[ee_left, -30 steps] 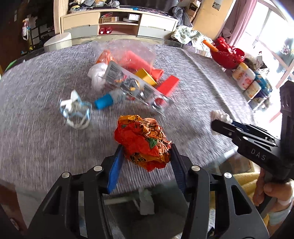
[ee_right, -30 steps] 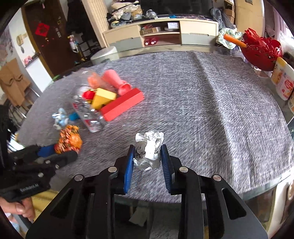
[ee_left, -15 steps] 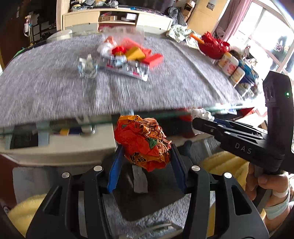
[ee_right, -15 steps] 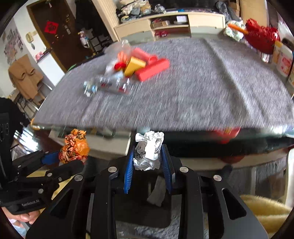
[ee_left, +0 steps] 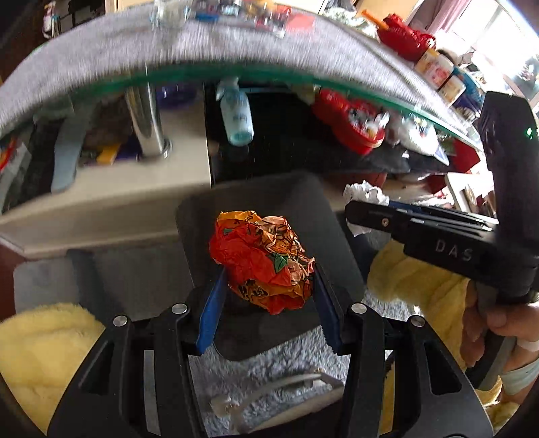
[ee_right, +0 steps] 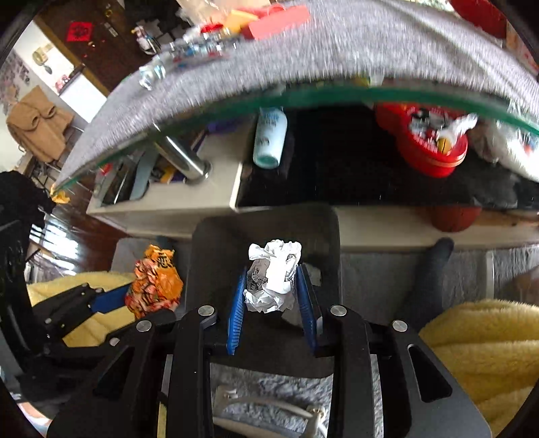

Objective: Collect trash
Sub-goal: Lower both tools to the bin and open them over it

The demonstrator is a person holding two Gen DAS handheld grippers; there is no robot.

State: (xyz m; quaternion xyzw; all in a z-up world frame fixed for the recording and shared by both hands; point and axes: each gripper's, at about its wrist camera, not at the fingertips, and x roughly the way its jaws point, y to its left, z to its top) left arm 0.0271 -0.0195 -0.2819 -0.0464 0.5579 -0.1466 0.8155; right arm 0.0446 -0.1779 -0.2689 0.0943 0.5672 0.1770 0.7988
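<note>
My left gripper [ee_left: 266, 286] is shut on a crumpled orange wrapper [ee_left: 259, 256] and holds it over a dark grey bin [ee_left: 262, 202] on the floor below the table edge. My right gripper [ee_right: 273, 293] is shut on a crumpled white paper ball [ee_right: 274, 273] and holds it over the same bin [ee_right: 219, 242]. The right gripper and its paper [ee_left: 365, 193] show at the right of the left wrist view. The left gripper and the wrapper [ee_right: 155, 283] show at the left of the right wrist view.
The grey-clothed glass table [ee_left: 134, 43] is above and ahead, with more trash and toy blocks [ee_right: 269, 20] on it. Under it are a shelf with a bottle [ee_left: 237, 114] and a red tin [ee_right: 427, 141]. Yellow fleece [ee_right: 481, 353] lies on both sides. A white cable [ee_right: 269, 401] lies on the rug.
Both grippers have dropped from above the tabletop to below its edge, keeping hold of their trash. The dark bin has come into view beneath them.
</note>
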